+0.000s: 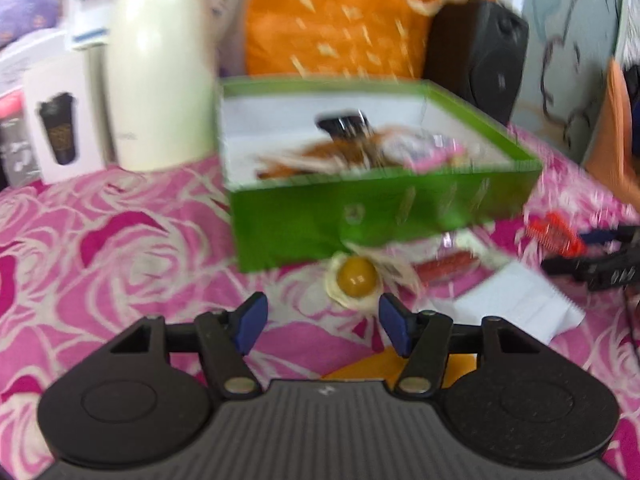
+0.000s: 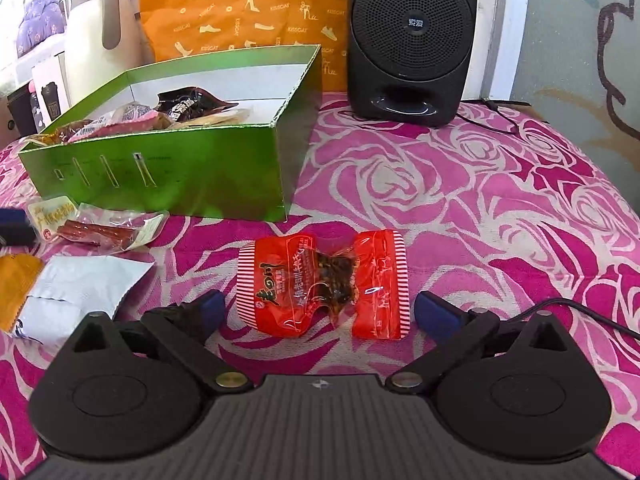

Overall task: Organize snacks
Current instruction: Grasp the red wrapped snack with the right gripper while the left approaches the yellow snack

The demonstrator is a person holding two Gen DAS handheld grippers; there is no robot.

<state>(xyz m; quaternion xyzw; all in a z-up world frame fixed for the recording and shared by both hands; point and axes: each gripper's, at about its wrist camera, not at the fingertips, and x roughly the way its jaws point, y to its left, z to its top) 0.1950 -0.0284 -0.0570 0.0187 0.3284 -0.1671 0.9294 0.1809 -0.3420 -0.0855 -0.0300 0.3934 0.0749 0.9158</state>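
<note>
Lying flat on the pink rose-patterned cloth (image 2: 460, 200), the red striped plastic snack packet (image 2: 322, 284) with dark filling sits just ahead of the right hand-held gripper (image 2: 320, 312), roughly centred between its two blue pads, which stand spread wide and clear of the packet on either side. The left hand-held gripper (image 1: 322, 326) has its jaws partly apart with nothing between them; the small clear packet with a round yellow-brown snack (image 1: 356, 278) lies just beyond its tips, close to the front wall of the open green cardboard box (image 2: 168, 176).

One box is in view, and it holds several wrapped snacks, too jumbled to count. Outside it, on the cloth, the right wrist view shows four loose items: the red packet, a clear packet of red-brown sticks (image 2: 108, 234), a white serrated-edge sachet (image 2: 76, 292) and an orange packet (image 2: 16, 284) at the left edge. One black speaker (image 2: 412, 40) stands behind, beside one orange printed paper bag (image 2: 240, 8) and one cream-coloured flask (image 1: 160, 68).
</note>
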